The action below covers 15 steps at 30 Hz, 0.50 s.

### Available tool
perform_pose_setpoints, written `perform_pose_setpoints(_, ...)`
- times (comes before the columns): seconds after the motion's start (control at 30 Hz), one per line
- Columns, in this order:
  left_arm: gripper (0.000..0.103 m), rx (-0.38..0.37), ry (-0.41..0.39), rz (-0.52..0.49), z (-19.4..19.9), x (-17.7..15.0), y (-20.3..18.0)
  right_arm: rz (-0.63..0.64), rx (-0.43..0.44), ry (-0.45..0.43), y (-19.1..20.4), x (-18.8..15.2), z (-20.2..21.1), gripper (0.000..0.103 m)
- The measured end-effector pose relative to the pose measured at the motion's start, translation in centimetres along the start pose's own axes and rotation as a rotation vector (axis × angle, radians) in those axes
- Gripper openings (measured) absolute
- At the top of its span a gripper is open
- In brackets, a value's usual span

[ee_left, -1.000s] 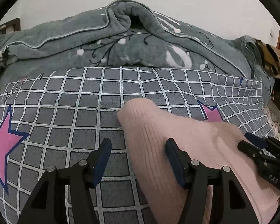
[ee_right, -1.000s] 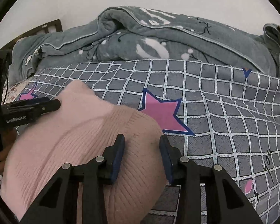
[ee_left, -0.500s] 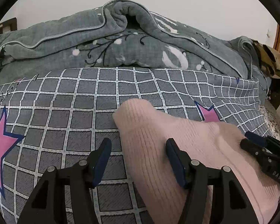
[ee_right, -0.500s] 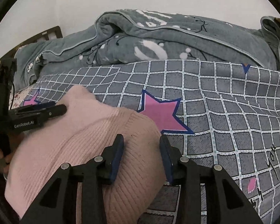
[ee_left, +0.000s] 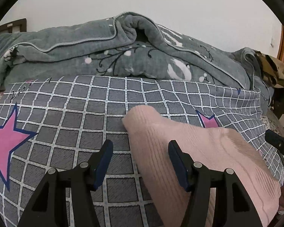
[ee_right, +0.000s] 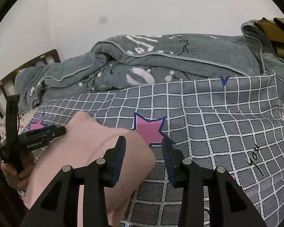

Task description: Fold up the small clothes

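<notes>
Behind the bed a plain pale wall (ee_left: 161, 0) rises, and along the far edge of the bed a grey fleece blanket (ee_left: 123, 56) lies bunched in a long roll, with a heap of brownish cloth (ee_right: 274, 32) at its right end. Spread in front of it is a grey checked sheet (ee_left: 85, 113) with white grid lines and pink stars. On that sheet, toward the near edge, sits the pink knitted garment (ee_left: 189, 151), folded over into a soft ribbed mound with one rounded corner pointing toward the blanket.

The left gripper (ee_left: 140, 160) hovers low over the garment's left edge with its two blue-padded fingers wide apart; one finger is above bare sheet, the other above the pink knit, and neither is pinching anything. The right gripper (ee_right: 143, 158) stands at the garment's right edge, its fingers likewise spread, the left one over the knit and the right one over the sheet beside a pink star (ee_right: 149, 128). A dark wooden bed rail (ee_right: 19, 71) shows at the far left corner.
</notes>
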<state>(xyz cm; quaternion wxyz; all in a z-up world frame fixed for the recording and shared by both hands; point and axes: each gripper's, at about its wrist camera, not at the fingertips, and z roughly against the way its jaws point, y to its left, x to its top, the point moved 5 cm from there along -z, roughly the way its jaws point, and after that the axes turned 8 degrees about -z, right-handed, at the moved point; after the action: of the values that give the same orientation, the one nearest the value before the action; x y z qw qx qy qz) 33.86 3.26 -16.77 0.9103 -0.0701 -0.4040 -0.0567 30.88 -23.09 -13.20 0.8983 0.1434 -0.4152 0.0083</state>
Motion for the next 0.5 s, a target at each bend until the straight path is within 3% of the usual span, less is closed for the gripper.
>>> perform_pose_setpoints(0.5, 0.059, 0.007, -0.038, 0.035, 3.4, -1.4, 0.1, 0.083, 0.016, 0.049, 2.4, -3.2, 1.5, 0.038)
